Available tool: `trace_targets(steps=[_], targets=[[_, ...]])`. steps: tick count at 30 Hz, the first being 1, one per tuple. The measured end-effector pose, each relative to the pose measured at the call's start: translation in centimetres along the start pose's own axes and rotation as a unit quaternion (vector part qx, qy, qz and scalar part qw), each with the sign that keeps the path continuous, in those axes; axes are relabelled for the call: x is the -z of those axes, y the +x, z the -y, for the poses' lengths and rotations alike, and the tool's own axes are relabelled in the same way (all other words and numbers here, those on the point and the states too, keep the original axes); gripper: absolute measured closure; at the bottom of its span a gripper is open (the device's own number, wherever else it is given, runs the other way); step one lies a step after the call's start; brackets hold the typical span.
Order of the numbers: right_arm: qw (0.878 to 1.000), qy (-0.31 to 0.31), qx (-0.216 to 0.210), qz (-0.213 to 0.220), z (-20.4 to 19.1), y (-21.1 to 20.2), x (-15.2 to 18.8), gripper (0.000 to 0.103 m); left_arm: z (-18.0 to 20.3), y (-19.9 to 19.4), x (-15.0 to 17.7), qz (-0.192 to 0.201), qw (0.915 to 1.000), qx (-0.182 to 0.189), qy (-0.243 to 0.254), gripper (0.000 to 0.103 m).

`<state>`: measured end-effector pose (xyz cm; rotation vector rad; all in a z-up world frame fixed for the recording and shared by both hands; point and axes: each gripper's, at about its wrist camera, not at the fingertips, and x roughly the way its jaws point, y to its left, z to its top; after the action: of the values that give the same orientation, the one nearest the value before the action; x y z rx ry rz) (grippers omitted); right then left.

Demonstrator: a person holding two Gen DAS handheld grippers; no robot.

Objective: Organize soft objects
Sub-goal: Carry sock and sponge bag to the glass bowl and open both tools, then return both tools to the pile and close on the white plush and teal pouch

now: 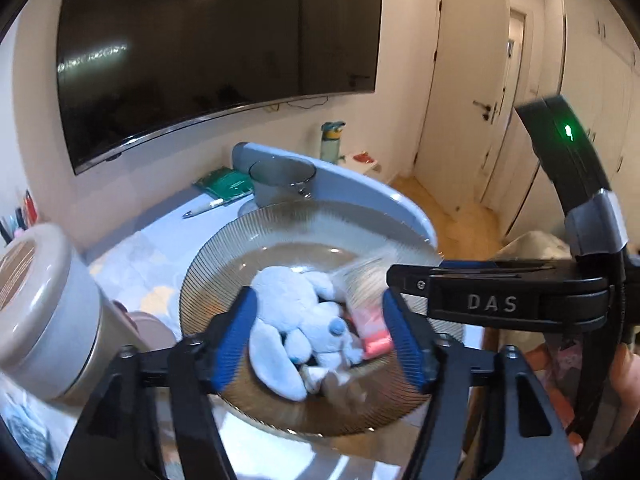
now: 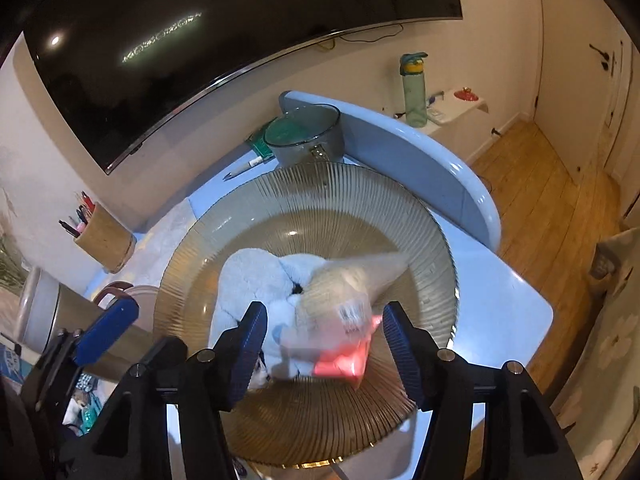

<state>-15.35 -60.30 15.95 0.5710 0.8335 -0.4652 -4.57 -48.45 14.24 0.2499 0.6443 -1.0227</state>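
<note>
Both tools hang over the ribbed glass plate [image 2: 320, 200] on the bench [image 2: 500, 312], and neither is pinching anything. The left tool [image 1: 316, 328] has its blue pads spread either side of the plush [image 1: 296, 332] in the lower middle of its view, clear of the fur. The right tool [image 2: 324, 344] is likewise spread, with the clear packet [image 2: 352, 320] and its pink end lying blurred between the pads and not gripped. So the soft things sit heaped together in the middle of the plate, the packet slumped across the plush. The heap looks loose to me: the packet rests on a rounded toy and could slide off toward the near rim if a pad brushes it on the way out or in. The two tools also crowd the same spot, the right one's black arm crossing the right of the left view, so they may knock each other. A hard nudge on the plate could shove it into the glass pot [image 2: 308, 136] just behind, or toward the canister [image 1: 44, 312] at lower left.
</note>
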Motion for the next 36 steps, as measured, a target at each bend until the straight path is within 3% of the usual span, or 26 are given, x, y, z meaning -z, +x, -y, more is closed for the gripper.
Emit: trace_targets(steps=[5,10,14,20,22,23,27,29,33,36], targets=[[0.999,0.019,-0.019,0.017,0.7,-2.4,1.3,0.044,1.0,-3.9,0.4,0.014,0.9995,0.025,0.015,0.031],[0.998,0.021,-0.048,0.041,-0.4,-5.1,3.1,0.044,1.0,-10.8,1.6,0.072,0.9952,-0.060,0.030,0.031],[0.996,-0.009,-0.074,0.056,-3.3,-7.1,5.4,0.044,-1.5,-17.7,2.7,0.104,0.9885,-0.109,-0.004,0.031],[0.980,-0.110,-0.149,0.078,-10.8,-9.9,9.1,0.044,-8.9,-29.8,4.8,0.145,0.9603,-0.222,-0.086,0.031],[0.970,-0.140,-0.179,0.081,-13.7,-10.5,10.3,0.044,-11.3,-33.6,5.9,0.154,0.9461,-0.263,-0.109,0.023],[0.966,-0.152,-0.191,0.079,-15.0,-10.5,10.8,0.044,-12.4,-35.4,6.6,0.161,0.9366,-0.287,-0.121,0.019],[0.944,-0.219,-0.242,0.050,-21.7,-8.9,14.0,0.044,-16.3,-41.5,9.6,0.181,0.8937,-0.374,-0.169,0.018],[0.934,-0.239,-0.265,0.024,-24.4,-7.1,15.4,0.044,-18.0,-43.4,11.3,0.185,0.8790,-0.395,-0.193,0.018],[0.921,-0.247,-0.298,-0.037,-28.8,-1.1,18.0,0.044,-21.5,-43.4,14.9,0.155,0.8739,-0.399,-0.231,0.018],[0.923,-0.260,-0.278,-0.053,-30.2,2.8,19.9,0.044,-23.7,-40.2,18.0,0.112,0.8868,-0.377,-0.243,0.018]])
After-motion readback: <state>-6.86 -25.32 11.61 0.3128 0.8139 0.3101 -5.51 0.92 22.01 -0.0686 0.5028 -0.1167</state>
